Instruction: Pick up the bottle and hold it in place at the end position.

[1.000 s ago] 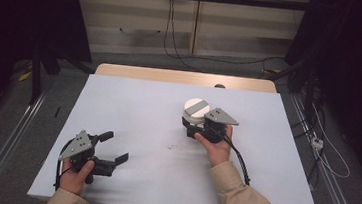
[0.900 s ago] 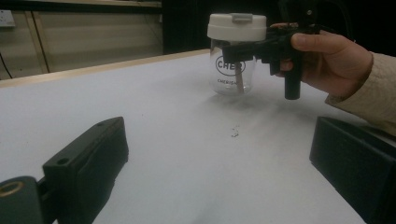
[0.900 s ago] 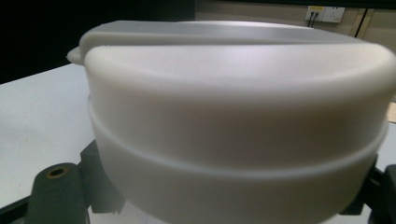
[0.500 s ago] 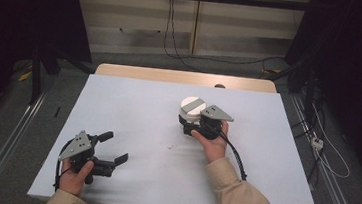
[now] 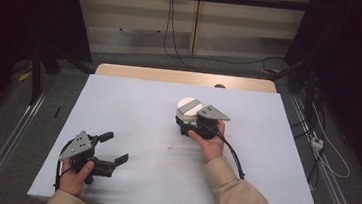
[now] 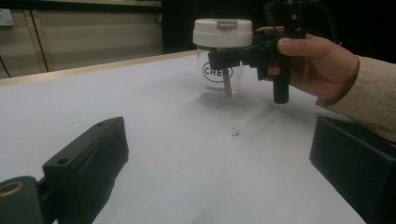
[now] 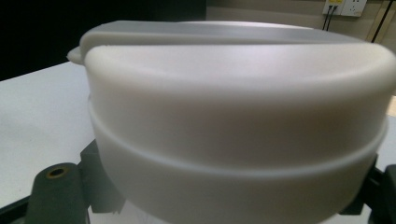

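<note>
Clamped on the white-lidded clear cup just under its lid, the right claw has slid it slightly toward the frame's left, suggesting a carry or repositioning underway at centre-right of the table, while the left claw rests apart at lower left, nothing obstructing.

One desk carries one clear jar, and the jar bears one white lid. Two tools are in hand, the left tool and the right tool, each with two black jaws and one grey plate on top. Two hands and two beige sleeves count out the rest.
</note>
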Available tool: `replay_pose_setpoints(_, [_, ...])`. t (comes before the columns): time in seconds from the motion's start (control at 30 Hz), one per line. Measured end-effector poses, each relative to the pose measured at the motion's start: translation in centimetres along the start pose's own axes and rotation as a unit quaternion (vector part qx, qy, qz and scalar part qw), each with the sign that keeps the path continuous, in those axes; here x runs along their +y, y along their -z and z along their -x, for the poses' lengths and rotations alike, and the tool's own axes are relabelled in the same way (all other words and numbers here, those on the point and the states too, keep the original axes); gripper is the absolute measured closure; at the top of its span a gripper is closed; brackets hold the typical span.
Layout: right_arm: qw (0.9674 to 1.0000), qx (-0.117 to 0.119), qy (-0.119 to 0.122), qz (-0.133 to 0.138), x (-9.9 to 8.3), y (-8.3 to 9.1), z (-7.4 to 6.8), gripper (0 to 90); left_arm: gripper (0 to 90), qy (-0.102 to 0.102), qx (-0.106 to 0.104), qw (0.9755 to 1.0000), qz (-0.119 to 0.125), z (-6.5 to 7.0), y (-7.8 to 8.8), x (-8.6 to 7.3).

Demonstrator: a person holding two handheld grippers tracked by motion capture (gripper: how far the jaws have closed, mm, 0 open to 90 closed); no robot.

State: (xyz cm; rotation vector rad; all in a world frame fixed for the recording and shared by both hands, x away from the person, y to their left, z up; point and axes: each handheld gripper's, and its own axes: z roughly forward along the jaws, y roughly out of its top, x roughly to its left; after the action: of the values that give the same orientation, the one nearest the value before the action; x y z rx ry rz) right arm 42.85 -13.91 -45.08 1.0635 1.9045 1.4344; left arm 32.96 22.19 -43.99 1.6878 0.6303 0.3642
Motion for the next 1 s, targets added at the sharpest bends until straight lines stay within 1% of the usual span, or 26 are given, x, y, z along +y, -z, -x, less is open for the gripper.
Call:
replay_pose_setpoints(0.03, [1.0000, 0.001, 0.003, -0.001, -0.02, -0.07, -0.05, 18.4, 4.0, 0.004, 0.000, 1.0000, -0.001, 0.05, 0.02, -0.02])
replay_pose_setpoints(0.33, [1.0000, 0.002, 0.004, -0.003, -0.18, -0.42, -0.14, 18.4, 4.0, 0.002, 0.004, 1.0000, 0.001, -0.05, 0.15, -0.07])
replay_pose_setpoints(0.4, [1.0000, 0.003, 0.004, -0.004, -0.25, -0.53, -0.19, 18.4, 4.0, 0.004, 0.004, 1.0000, 0.001, -0.04, 0.15, -0.10])
replay_pose_setpoints(0.43, [1.0000, 0.003, 0.004, -0.005, -0.29, -0.60, -0.21, 18.4, 4.0, 0.010, 0.004, 0.9999, -0.001, 0.04, 0.18, -0.13])
replay_pose_setpoints(0.6, [0.9999, 0.004, 0.009, -0.007, -0.36, -0.84, -0.29, 18.4, 4.0, 0.005, 0.005, 1.0000, -0.001, -0.09, 0.28, -0.17])
replay_pose_setpoints(0.8, [0.9999, 0.004, 0.012, -0.004, -0.35, -0.96, -0.32, 18.4, 4.0, 0.006, 0.006, 1.0000, -0.003, -0.10, 0.30, -0.20])
replay_pose_setpoints(0.9, [0.9999, 0.000, 0.011, -0.003, -0.34, -0.96, -0.24, 18.4, 4.0, 0.007, 0.005, 1.0000, -0.003, -0.10, 0.24, -0.23])
replay_pose_setpoints(1.0, [0.9998, 0.001, 0.018, -0.002, -0.44, -1.02, -0.34, 18.4, 4.0, 0.006, 0.006, 1.0000, -0.003, -0.08, 0.24, -0.21])
